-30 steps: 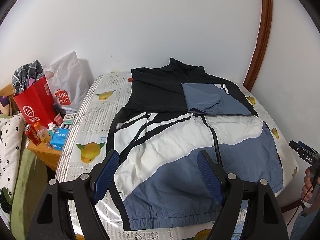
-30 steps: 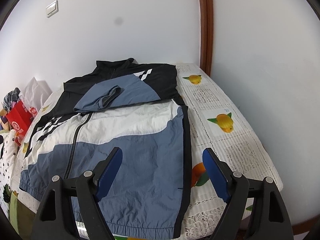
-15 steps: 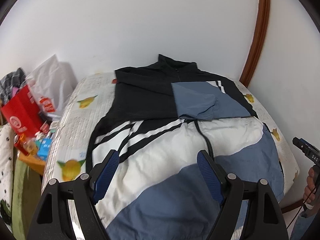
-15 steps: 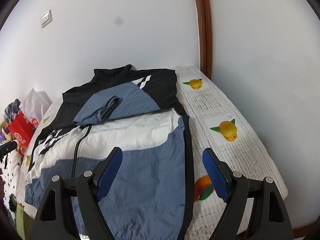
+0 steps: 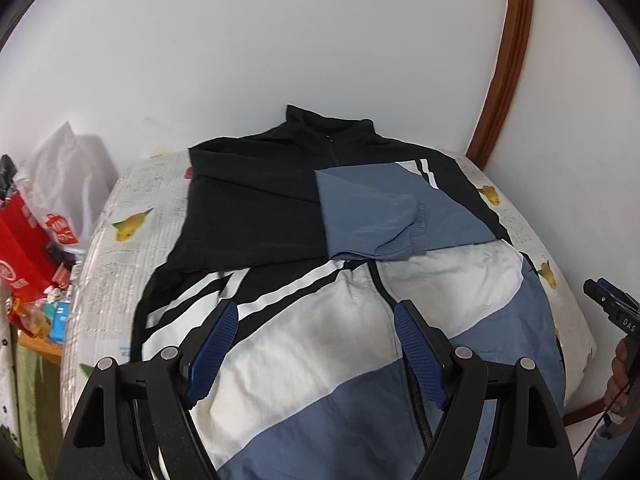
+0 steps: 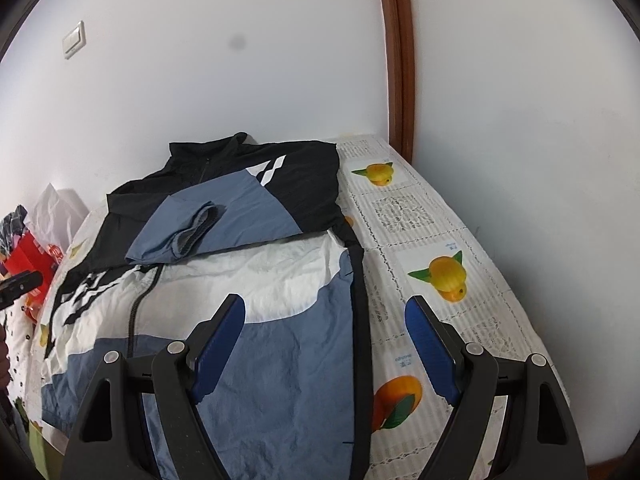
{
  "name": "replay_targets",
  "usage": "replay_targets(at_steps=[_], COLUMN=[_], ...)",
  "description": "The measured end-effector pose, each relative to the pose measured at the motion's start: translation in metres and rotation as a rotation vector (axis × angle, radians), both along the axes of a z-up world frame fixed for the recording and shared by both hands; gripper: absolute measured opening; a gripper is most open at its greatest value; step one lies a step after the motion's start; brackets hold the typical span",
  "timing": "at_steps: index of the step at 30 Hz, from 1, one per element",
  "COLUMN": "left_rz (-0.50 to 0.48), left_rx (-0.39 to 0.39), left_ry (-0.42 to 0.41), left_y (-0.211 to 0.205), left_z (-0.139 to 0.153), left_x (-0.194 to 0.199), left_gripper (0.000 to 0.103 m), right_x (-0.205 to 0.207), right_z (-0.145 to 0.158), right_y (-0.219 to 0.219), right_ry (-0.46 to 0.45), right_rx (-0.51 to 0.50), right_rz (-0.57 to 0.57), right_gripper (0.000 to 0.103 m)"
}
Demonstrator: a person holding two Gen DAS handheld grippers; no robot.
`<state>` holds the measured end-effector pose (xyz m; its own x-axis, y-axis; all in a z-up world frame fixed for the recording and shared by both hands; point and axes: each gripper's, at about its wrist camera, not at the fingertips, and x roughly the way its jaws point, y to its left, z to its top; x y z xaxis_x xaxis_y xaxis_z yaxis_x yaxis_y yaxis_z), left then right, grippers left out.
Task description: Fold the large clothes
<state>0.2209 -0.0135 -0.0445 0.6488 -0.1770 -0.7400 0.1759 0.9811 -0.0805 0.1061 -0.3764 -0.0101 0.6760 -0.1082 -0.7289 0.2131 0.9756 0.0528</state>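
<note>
Both tongs [image 5: 316,350] [image 6: 325,344] advanced; jacket [image 5: 320,320] beneath, untouched.

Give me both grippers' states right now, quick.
Left gripper: open, holding nothing, above the jacket.
Right gripper: open, holding nothing.

Lighting: soft, even, daylight-like; source not visible. Shadows: faint, beneath tongs [image 5: 316,320] on jacket [image 5: 304,344]. Glare: none. Distortion: strong fisheye curvature, dark vignetted corners. Blur: slight at left edge, red bag [image 5: 24,240].
</note>
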Motion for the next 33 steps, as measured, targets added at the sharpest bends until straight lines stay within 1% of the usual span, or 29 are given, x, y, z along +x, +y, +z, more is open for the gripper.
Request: replay_targets(at_steps=[4,7,14,20,24,27,29,31,33], left_rz=[-0.007,-0.032,-0.12,-0.193,-0.214,-0.21,-0.205,-0.191,-0.19], left_rx=[-0.001,-0.002,0.015,0.039,0.055,0.07,0.1,0.107,0.122], left_ry=[-0.001,-0.002,0.025,0.061,0.083,0.105,0.123,0.124,0.144], left_y=[-0.008,-0.021,-0.076,-0.124,-0.144,-0.154,-0.159,-0.16,-0.164], left_z=[-0.005,-0.008,-0.022,-0.045,-0.06,-0.074,-0.084,-0.092,-0.102], left_x=[0.015,0.03,0.068,0.1,0.117,0.13,0.139,0.145,0.151], left_gripper=[0.079,0.079,0.079,0.079,0.078,0.078,0.078,0.074,0.07], right_x=[0.004,0.009,0.026,0.043,0.053,0.058,0.062,0.064,0.067], right_z=[-0.003,-0.008,-0.022,-0.037,-0.046,-0.051,-0.056,-0.06,-0.064], right_y=[-0.007,-0.018,-0.045,-0.06,-0.064,-0.065,-0.066,-0.066,-0.066], right_ry=[0.006,0.009,0.01,0.02,0.037,0.051,0.061,0.07,0.081], right_rx=[-0.023,-0.011,0.018,0.046,0.042,0.041,0.043,0.045,0.041], right_rz=[-0.02,-0.039,-0.079,-0.087,-0.075,-0.069,-0.066,-0.062,-0.059], right_gripper=[0.082,0.082,0.082,0.082,0.082,0.082,0.082,0.082,0.082])
